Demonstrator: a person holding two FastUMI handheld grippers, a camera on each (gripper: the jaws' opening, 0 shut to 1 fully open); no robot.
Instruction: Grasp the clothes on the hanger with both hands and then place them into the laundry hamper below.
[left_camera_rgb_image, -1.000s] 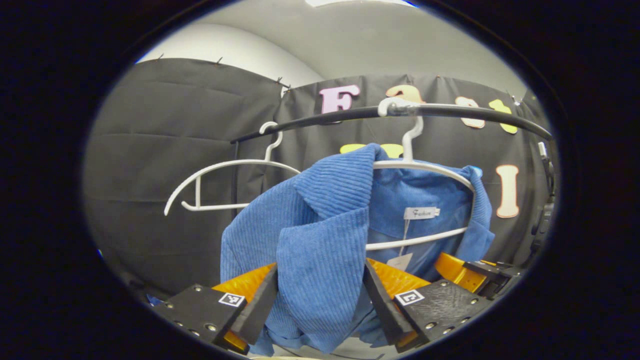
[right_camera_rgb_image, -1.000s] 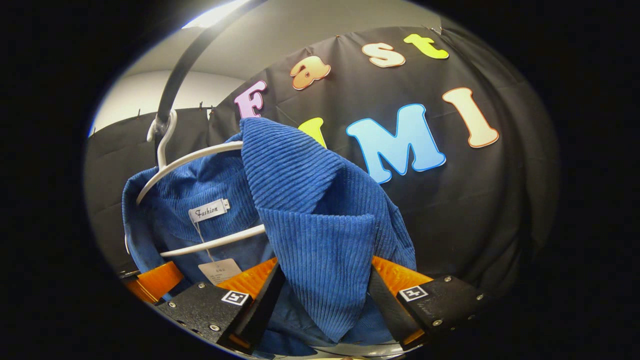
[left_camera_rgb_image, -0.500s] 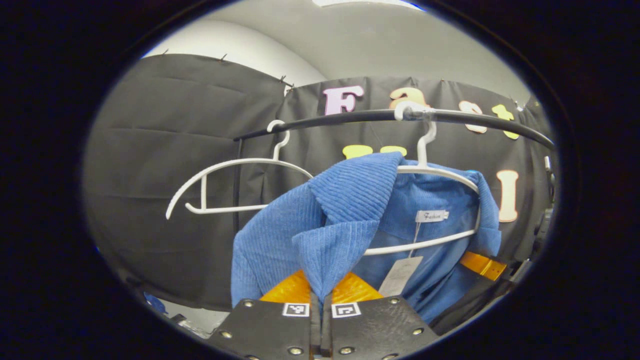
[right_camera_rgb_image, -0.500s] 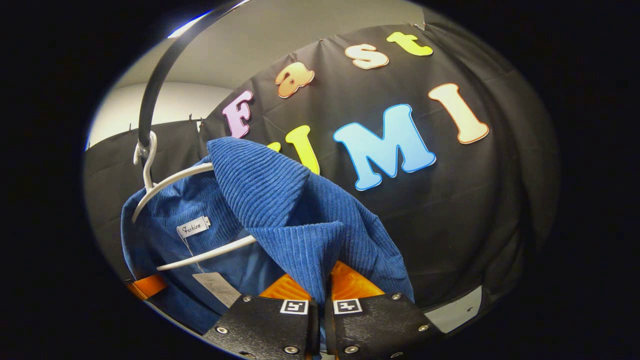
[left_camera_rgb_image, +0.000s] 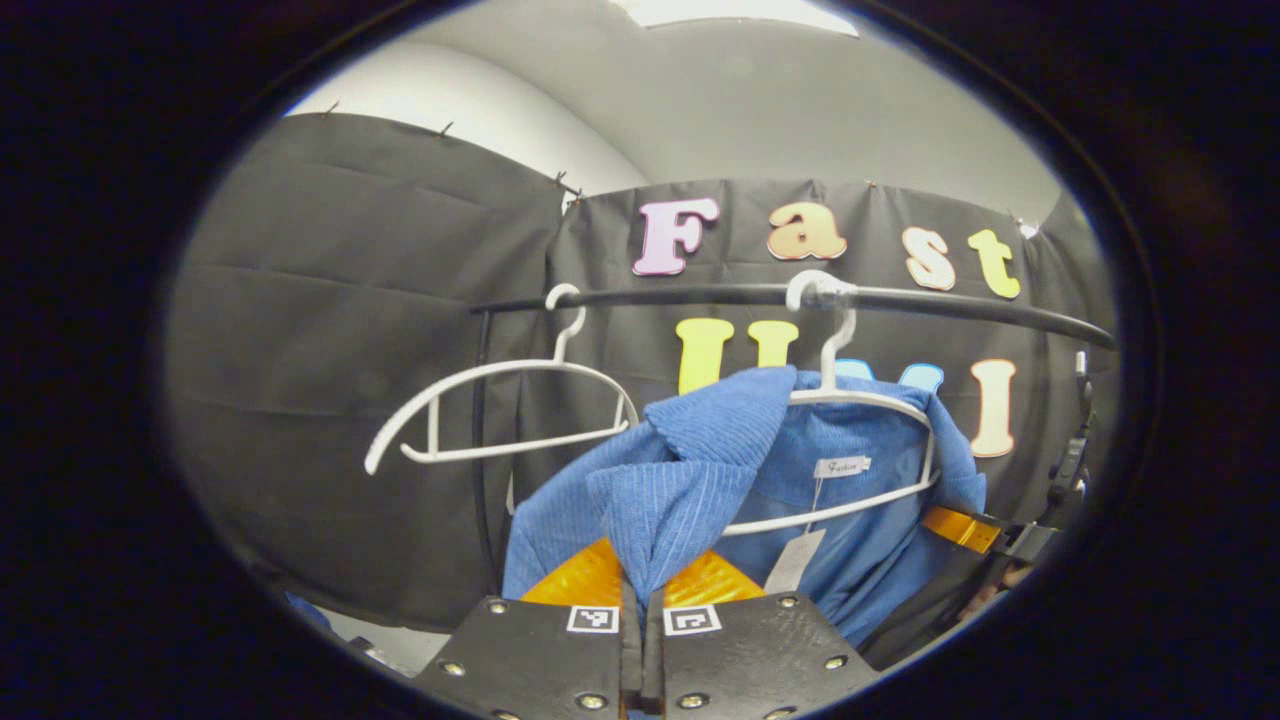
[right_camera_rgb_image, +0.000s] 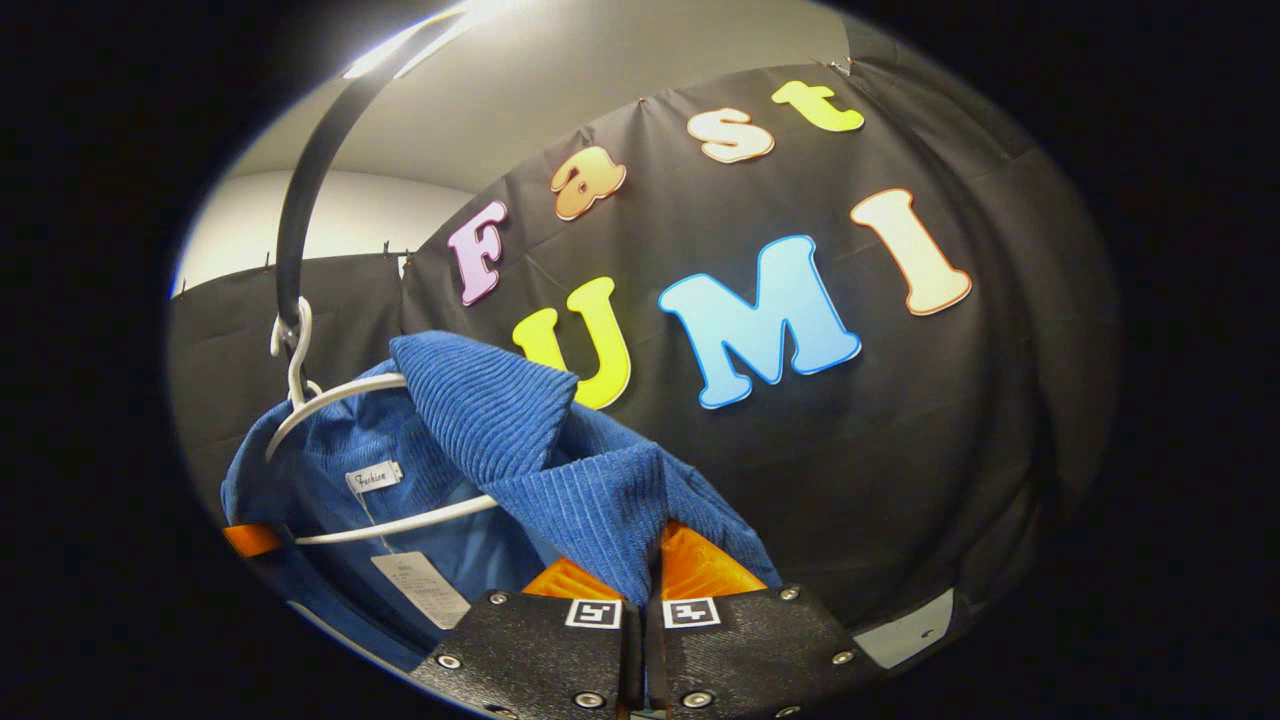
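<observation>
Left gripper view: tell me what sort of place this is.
Probably a staged laundry or wardrobe booth, not a lived-in room. A black clothes rail carries an empty white hanger and a second hanger bearing a blue corduroy shirt, and black cloth is pinned up as the walls.

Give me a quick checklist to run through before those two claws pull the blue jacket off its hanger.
1. Left claw pinching the blue jacket: ok, fabric runs between the closed fingers.
2. Right claw pinching it too: ok.
3. Jacket off its white hanger: not ok.
4. That hanger hooked on the black rail: ok.
5. Empty hanger away from the jacket: cannot tell.
6. Hamper in position below: cannot tell.
</observation>
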